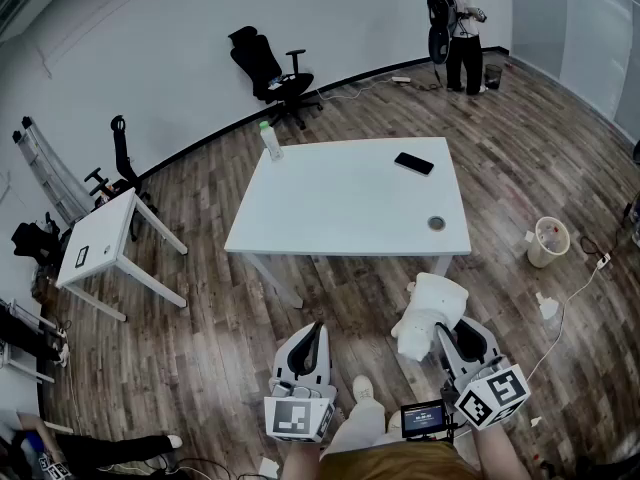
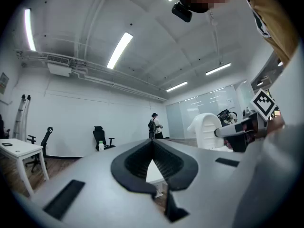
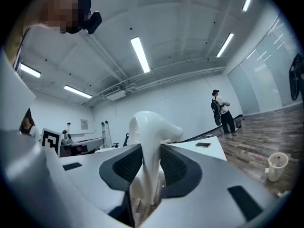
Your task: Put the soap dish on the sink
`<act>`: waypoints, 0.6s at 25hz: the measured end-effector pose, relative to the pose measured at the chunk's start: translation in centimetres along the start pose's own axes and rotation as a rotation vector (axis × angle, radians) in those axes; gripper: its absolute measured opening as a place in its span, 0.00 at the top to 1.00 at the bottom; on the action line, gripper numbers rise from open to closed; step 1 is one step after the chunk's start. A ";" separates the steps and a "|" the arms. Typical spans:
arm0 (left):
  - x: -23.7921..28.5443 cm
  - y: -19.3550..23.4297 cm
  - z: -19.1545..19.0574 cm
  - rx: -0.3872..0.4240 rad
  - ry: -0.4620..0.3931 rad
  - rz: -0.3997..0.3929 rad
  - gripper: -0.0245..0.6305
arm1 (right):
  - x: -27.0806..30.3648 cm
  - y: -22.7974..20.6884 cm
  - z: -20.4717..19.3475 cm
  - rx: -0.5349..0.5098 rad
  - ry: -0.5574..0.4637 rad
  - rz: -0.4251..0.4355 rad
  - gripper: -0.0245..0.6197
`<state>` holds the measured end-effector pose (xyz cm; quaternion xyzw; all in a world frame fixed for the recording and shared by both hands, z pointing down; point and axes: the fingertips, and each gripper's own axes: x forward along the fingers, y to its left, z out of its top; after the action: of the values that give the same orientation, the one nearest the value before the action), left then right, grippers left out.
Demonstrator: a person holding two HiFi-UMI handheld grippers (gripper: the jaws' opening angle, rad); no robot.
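Bright ceiling strip lights point(image 2: 118, 49); strong fisheye edge distortion

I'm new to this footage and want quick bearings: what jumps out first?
The white soap dish clamped in the right claw, low right in the head view. Beyond it stands a white table bearing a dark phone, and a person with a backpack stands by the far wall.

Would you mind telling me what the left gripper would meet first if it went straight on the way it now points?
Probably the white table: the left gripper points level toward its near edge, with only floor between. Height is hard to judge, so it might miss the edge.
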<state>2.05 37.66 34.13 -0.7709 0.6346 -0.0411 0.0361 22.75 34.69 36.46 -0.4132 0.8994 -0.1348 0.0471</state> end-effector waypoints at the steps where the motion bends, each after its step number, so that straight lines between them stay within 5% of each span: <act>1: 0.5 0.2 -0.1 -0.004 -0.002 0.000 0.95 | 0.4 -0.1 0.0 0.001 0.002 -0.001 0.77; 15: 9.6 6.8 -0.7 -0.050 -0.037 -0.037 0.95 | 10.4 -1.9 1.5 -0.029 -0.009 -0.043 0.77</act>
<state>-2.84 26.94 34.27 -0.7837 0.6204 -0.0117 0.0277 17.67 25.36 35.88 -0.4338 0.8919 -0.1208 0.0422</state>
